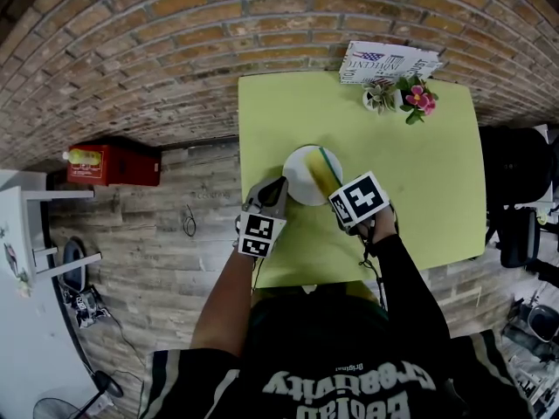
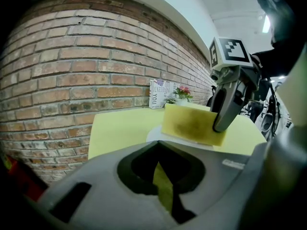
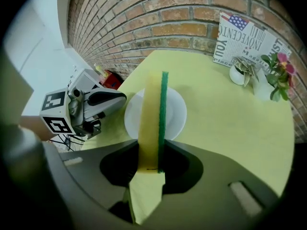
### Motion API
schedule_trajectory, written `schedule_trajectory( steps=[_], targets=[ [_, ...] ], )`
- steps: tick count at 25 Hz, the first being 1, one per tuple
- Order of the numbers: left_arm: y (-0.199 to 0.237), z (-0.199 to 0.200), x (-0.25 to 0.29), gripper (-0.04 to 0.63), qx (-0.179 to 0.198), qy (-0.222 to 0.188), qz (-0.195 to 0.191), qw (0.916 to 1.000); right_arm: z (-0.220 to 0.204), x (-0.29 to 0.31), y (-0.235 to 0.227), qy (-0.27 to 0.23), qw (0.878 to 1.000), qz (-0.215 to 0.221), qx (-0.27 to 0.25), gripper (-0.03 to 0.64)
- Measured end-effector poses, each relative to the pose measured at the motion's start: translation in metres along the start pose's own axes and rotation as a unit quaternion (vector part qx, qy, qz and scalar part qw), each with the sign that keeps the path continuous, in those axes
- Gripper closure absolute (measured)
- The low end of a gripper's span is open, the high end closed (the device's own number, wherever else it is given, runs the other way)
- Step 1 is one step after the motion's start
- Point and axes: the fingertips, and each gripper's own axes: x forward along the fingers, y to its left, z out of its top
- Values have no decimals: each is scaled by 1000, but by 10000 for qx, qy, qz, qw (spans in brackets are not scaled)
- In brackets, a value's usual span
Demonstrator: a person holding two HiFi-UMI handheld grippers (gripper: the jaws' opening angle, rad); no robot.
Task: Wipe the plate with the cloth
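right gripper view, green-edged cloth [image 3: 149, 114] clamped

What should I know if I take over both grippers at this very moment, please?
Right gripper: shut on the cloth, which it holds on edge over the plate.
Left gripper: shut and empty, by the plate's near-left rim, not gripping it.
Things: the plate lies flat on the table. Whether the cloth's lower edge touches it cannot be told.
Done: the cloth is in hand and at the plate.
Left: wipe the plate's face. How much has been wiped already does not show.
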Motion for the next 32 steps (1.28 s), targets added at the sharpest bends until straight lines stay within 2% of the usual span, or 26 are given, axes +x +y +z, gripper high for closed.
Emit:
schedule_trajectory(
  steps=[18, 26, 28, 32],
  targets=[
    [-1, -2, 0, 589, 31, -29, -32, 10000, -24, -16, -36, -46, 9985, -321, 447, 489],
    [-2, -1, 0, 589, 43, -2, -26, 10000, -30, -18, -44, -103, 9976, -490, 485, 488],
    [-3, -1, 0, 589, 53, -16, -33, 10000, -30, -20, -40, -141, 9980, -447, 436, 486],
    [-4, -2, -1, 589, 135, -17, -54, 9999, -24, -19, -19, -203, 9993, -95, 284, 488]
  ],
)
